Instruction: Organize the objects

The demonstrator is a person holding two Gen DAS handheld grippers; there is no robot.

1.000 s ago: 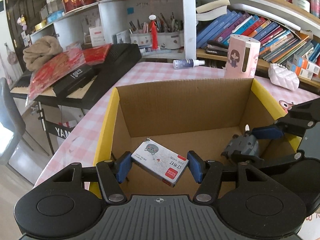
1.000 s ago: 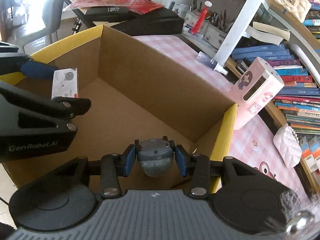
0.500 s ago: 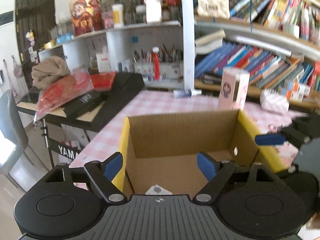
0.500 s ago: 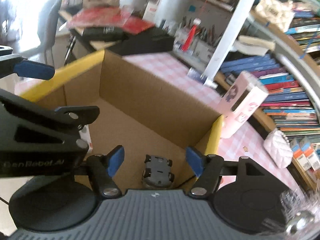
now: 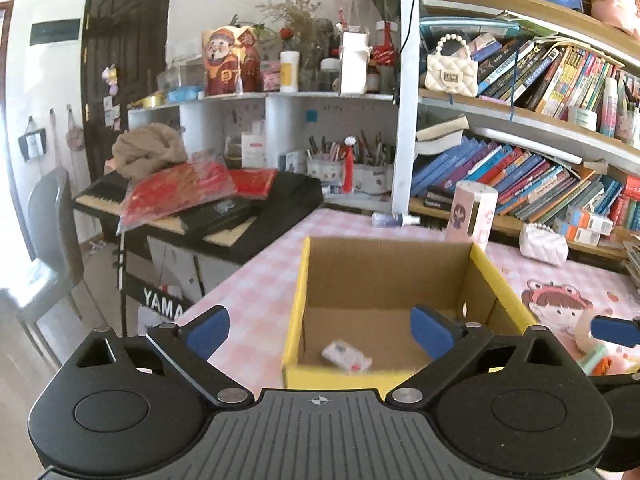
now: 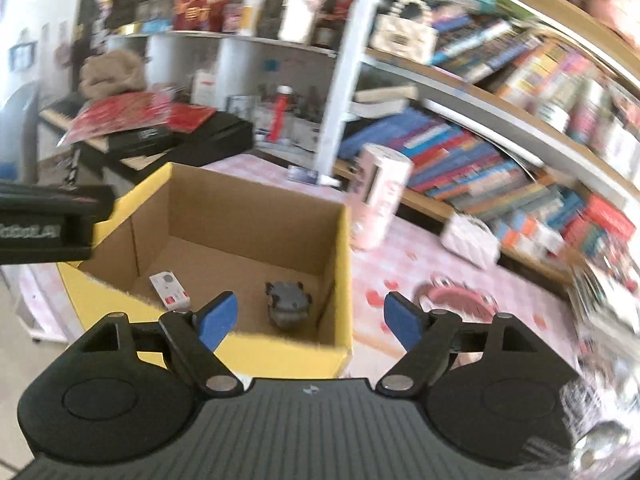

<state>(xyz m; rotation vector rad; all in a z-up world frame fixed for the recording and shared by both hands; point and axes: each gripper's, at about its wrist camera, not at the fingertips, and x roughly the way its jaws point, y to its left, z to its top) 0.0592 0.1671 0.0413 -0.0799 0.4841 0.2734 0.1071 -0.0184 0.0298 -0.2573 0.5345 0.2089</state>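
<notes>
A cardboard box with yellow rim (image 5: 490, 272) (image 6: 342, 264) stands on the pink checked table. Inside lie a small white and red staple box (image 5: 346, 355) (image 6: 169, 290) and a grey toy car (image 6: 289, 306). My left gripper (image 5: 318, 330) is open and empty, pulled back above the box's near edge. My right gripper (image 6: 310, 316) is open and empty, above the box's near right corner. The right gripper's blue fingertip (image 5: 614, 330) shows at the right of the left wrist view.
A pink character container (image 5: 472, 216) (image 6: 380, 196), a white quilted purse (image 5: 544, 244) and a spray bottle (image 5: 394, 220) sit behind the box. A keyboard with red bags (image 5: 192, 200) stands left. Bookshelves fill the back. Pink items (image 6: 456, 300) lie right of the box.
Both grippers opened, dropped the staple box and the toy car into the box, and then rose and pulled back out of it.
</notes>
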